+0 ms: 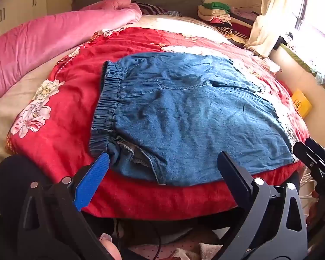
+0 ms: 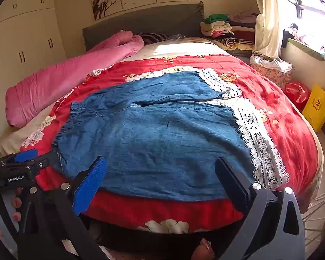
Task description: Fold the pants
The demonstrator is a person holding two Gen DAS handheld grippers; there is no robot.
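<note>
Lying flat on one red bedspread, one pair of pants; two tools, left tool and right tool, gape wide, empty.

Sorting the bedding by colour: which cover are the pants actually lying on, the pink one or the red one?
The red floral cover. The denim pants lie spread flat on it, while the pink quilt lies bunched along the bed's left side, apart from them.

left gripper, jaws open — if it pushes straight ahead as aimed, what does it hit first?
Probably the blue denim pants: the left gripper points at their near edge, by the elastic waistband, on the red bedspread. Depth is unclear; if aimed low it could brush the bedspread first.
</note>
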